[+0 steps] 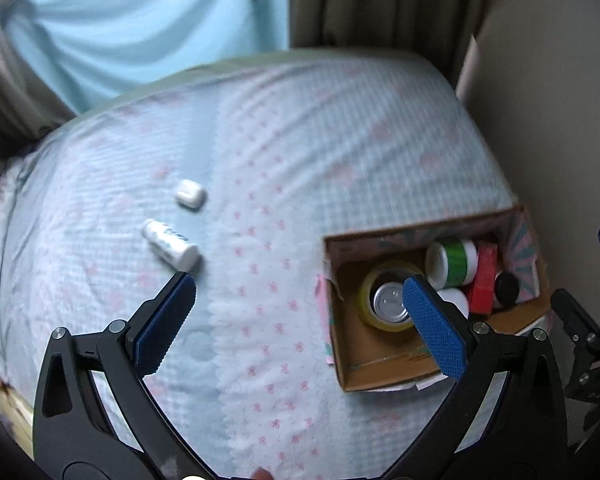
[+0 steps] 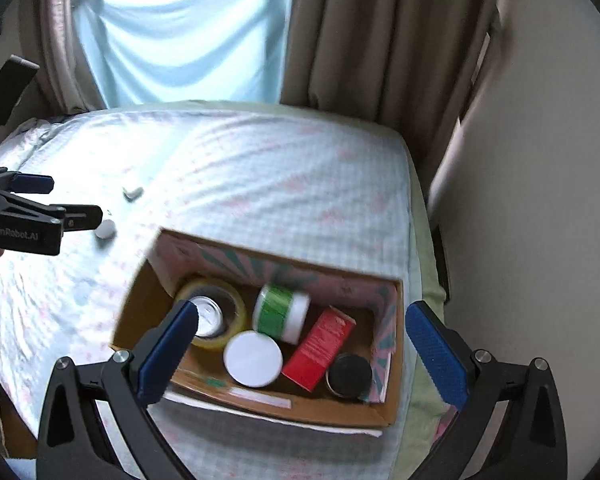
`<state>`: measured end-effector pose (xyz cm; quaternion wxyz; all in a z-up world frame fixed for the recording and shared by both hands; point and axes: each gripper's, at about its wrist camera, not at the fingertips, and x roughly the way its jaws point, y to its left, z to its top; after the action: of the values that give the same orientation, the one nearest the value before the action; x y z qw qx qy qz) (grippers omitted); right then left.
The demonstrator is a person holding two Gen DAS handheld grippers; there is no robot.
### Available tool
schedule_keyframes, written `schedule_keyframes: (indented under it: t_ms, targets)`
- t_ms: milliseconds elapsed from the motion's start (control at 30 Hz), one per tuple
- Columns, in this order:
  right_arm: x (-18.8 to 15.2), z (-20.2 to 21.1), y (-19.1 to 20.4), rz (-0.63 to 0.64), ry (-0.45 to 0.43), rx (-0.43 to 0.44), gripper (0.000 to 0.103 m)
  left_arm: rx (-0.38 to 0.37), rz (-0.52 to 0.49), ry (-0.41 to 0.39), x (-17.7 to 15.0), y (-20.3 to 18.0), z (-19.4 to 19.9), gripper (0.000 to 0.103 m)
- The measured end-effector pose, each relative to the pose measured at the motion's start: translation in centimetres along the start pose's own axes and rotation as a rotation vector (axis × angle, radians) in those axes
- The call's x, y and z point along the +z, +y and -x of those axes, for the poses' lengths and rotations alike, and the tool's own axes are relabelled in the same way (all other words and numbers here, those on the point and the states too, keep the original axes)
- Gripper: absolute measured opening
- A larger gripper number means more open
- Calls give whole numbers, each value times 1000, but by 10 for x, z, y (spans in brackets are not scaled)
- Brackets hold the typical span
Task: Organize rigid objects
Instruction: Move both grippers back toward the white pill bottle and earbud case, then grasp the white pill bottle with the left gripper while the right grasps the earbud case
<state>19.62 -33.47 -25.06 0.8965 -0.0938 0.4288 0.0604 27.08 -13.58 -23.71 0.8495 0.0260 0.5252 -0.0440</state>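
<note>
A cardboard box (image 1: 342, 352) (image 2: 140, 304) sits on the bed at the right. It holds a yellow tape roll (image 2: 236, 300) around a metal can (image 2: 210, 316), a green-banded jar (image 2: 280, 312), a white lid (image 2: 253, 358), a red carton (image 2: 320, 348) and a black lid (image 2: 349, 375). A white bottle (image 1: 171, 244) (image 2: 105, 229) and a small white case (image 1: 191, 195) (image 2: 133, 193) lie on the sheet to the left. My left gripper (image 1: 300, 284) is open and empty, between the bottle and the box. My right gripper (image 2: 302, 316) is open and empty over the box.
The bed (image 1: 280, 140) has a pale blue checked sheet with pink bows. Curtains (image 2: 380, 32) and a blue cloth (image 2: 180, 24) hang behind it. A wall (image 2: 540, 200) stands close on the right. The left gripper shows at the left of the right wrist view (image 2: 76, 200).
</note>
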Motion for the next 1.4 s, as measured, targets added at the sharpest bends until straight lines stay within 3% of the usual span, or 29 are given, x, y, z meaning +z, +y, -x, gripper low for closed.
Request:
schedule_keyframes:
  t_ms: [267, 533, 667, 933, 1267, 1400]
  targets:
    - [64, 0, 40, 4, 13, 104, 103, 50, 149, -24, 17, 65, 27, 103]
    - [126, -43, 92, 123, 48, 177, 103, 38, 385, 0, 25, 138, 7, 103]
    - [149, -79, 112, 153, 99, 252, 103, 45, 502, 57, 26, 177, -24, 103]
    - [190, -157, 183, 381, 161, 340, 103, 82, 735, 103, 6, 236, -108, 103]
    - [213, -265, 267, 569, 287, 429, 103, 80, 858, 196, -28, 239, -205, 96]
    - [206, -310, 302, 624, 368, 440, 94, 68, 891, 191, -30, 242, -227, 96]
